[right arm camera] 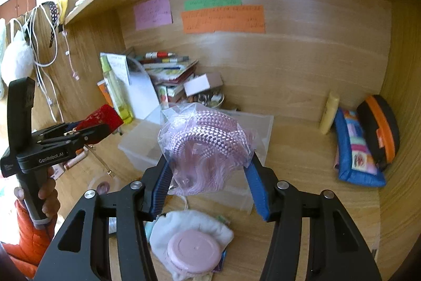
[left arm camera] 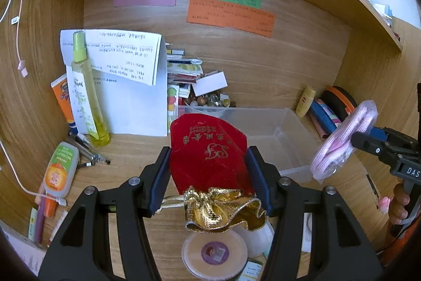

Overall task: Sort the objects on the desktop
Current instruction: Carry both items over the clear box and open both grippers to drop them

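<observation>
The left gripper [left arm camera: 208, 170] is squeezing a red pouch [left arm camera: 208, 149] with a gold frilly top between its blue pads. The pouch is hanging in the air above the desk [left arm camera: 136, 149], in the middle of the left view.

The right gripper [right arm camera: 208, 175] is squeezing a clear plastic bag [right arm camera: 205, 146] with a pink braided cord inside. In the left view this bag is showing at about 3 o'clock.

The clear plastic box [left arm camera: 265, 138] is sitting open on the desk, just past both grippers, at about 12 o'clock from the pouch. It looks empty, so I think both things are going in there next.

Here is what could go wrong. The plastic bag is slippery and puffy, so it could be sliding out of the pads if the hand tips. The pouch is soft and floppy, so it could be catching on the rim of the box. A tall yellow bottle [left arm camera: 86, 94] is standing at about 10 o'clock, and a bump from the left hand could be knocking it over. A pink round tin [right arm camera: 194, 252] is lying below, and a dropped thing could be landing on it.
</observation>
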`<control>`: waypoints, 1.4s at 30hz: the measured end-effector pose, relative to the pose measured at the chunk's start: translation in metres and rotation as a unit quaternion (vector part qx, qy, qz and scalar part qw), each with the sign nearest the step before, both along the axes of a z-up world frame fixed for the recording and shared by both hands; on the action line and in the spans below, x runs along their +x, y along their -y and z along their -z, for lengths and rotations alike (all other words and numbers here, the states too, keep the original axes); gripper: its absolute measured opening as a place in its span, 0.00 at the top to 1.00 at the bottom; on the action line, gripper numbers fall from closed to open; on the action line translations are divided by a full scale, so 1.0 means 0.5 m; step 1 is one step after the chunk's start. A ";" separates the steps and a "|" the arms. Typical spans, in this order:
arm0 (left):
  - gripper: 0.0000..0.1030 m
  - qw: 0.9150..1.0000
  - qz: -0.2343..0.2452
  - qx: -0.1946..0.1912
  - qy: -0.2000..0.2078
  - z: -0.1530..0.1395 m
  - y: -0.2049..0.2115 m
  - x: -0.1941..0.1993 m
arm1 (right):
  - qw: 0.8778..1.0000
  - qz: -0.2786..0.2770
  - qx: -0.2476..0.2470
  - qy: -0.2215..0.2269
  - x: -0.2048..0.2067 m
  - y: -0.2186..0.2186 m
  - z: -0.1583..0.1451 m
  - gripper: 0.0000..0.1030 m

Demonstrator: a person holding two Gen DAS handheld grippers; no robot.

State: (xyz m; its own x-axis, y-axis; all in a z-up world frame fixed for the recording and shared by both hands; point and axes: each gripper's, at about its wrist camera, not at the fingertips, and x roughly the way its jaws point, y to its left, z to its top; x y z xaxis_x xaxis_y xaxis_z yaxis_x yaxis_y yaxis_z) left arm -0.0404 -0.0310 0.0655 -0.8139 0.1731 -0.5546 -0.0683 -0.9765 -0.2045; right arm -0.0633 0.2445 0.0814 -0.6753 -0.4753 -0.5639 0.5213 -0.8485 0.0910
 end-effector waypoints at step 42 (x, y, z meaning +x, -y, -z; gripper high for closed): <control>0.45 0.985 0.050 -0.100 0.133 0.109 -0.054 -0.295 | 0.992 -0.023 0.088 0.082 -0.240 0.123 0.130 0.50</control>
State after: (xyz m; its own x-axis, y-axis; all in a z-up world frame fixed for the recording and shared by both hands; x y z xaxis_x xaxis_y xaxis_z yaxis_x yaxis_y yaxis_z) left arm -0.1877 -0.0041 0.0111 -0.6191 0.1109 -0.7775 -0.1362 -0.9901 -0.0328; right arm -0.1832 0.1831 0.0164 -0.5471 -0.3883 -0.7415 0.5499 -0.8346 0.0313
